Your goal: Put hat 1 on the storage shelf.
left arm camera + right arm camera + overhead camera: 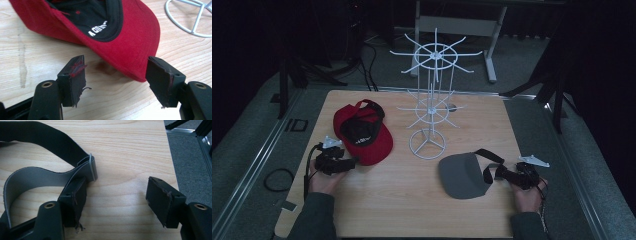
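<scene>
A red cap (362, 132) with a black lining lies upside down on the left of the wooden table (412, 200). My left gripper (347, 164) sits open just in front of its brim (130, 47), the brim's edge between the jaws but untouched. A grey visor (464, 175) with a black strap (487, 157) lies at the right. My right gripper (504, 174) is open beside the strap's loop (88, 168), with the left finger (75, 200) against the strap. A white wire rack (432, 95) stands at the centre back.
The rack's round wire base (427, 144) rests between the two hats, and its arms spread out above the table. The table's right edge (172, 170) drops to grey carpet (190, 162). A black cable ring (278, 179) lies on the carpet at the left.
</scene>
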`<state>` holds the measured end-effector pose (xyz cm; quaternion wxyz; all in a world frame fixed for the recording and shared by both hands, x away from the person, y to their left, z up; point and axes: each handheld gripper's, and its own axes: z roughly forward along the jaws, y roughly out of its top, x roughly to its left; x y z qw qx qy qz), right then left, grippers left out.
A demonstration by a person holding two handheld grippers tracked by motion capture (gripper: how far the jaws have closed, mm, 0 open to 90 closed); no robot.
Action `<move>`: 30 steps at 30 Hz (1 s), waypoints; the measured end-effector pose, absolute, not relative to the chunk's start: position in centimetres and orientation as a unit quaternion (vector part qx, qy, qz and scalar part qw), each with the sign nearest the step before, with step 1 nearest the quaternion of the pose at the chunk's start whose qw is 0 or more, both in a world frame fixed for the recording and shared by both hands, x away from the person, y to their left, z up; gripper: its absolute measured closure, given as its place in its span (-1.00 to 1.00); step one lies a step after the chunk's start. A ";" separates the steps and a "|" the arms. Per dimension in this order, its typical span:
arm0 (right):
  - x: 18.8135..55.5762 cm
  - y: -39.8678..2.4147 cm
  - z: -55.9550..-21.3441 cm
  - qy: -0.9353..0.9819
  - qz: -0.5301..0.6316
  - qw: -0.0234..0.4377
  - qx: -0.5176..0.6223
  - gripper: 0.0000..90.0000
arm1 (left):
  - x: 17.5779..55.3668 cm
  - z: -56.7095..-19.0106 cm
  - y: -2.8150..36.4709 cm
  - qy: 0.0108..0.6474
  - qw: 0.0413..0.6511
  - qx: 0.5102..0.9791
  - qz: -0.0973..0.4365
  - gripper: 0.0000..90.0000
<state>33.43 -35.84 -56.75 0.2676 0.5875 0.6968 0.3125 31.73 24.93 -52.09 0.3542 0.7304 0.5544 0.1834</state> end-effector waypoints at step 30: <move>33.4 -35.8 -56.8 0.699 0.313 0.267 0.586 -0.29 | 34.5 -54.9 23.4 0.554 0.366 0.739 0.116 0.00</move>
